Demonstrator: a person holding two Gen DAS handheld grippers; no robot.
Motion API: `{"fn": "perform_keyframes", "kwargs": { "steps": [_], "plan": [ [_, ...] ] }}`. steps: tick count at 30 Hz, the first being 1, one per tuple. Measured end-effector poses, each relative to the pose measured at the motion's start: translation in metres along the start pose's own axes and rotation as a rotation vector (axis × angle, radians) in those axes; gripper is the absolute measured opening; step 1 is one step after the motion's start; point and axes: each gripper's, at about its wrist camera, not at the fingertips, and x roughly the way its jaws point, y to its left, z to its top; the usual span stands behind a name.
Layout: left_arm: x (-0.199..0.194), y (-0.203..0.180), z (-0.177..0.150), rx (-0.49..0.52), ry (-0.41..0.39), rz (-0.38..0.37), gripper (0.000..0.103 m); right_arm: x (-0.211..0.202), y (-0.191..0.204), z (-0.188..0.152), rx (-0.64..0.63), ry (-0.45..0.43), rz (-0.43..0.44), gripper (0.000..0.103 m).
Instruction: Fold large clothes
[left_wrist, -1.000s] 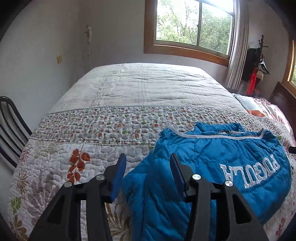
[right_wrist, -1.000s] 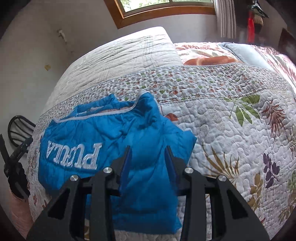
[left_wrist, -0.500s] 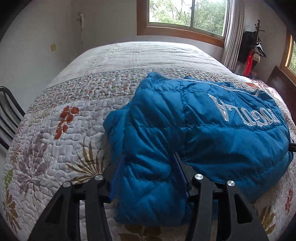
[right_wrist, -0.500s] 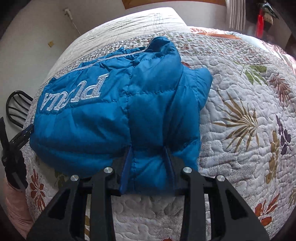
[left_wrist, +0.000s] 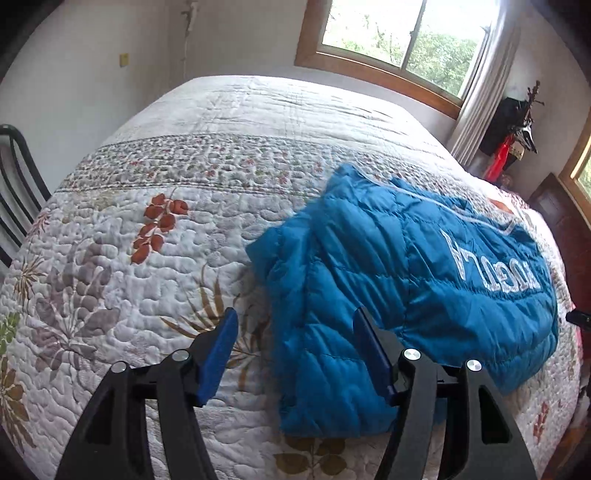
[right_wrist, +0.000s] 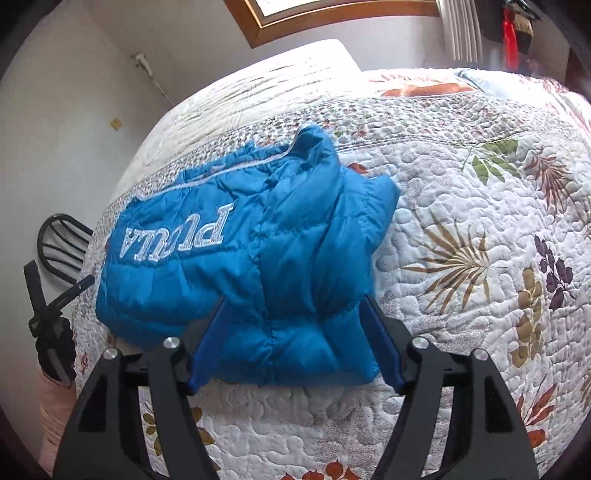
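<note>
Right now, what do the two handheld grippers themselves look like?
Both match: the left gripper and right gripper each have black forked plastic arms, flat blue finger pads, and round silver bolt heads at the joints. No cables, markings or sleeves show.

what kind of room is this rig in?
Most likely a home bedroom: a bed under a floral quilt, a wood-framed window with a curtain, and a blue puffer jacket lying on the quilt.
</note>
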Motion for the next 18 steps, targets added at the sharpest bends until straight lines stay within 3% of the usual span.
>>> {"fn": "perform_keyframes", "kwargs": {
  "steps": [7,18],
  "plan": [
    [0.007,0.048,0.005,-0.129,0.034,-0.113,0.070,0.015,-0.036,0.013,0.106,0.025,0.078,0.077],
    [0.027,0.032,0.004,-0.116,0.062,-0.285,0.079,0.039,-0.057,0.019,0.187,0.044,0.165,0.081]
  ]
}}
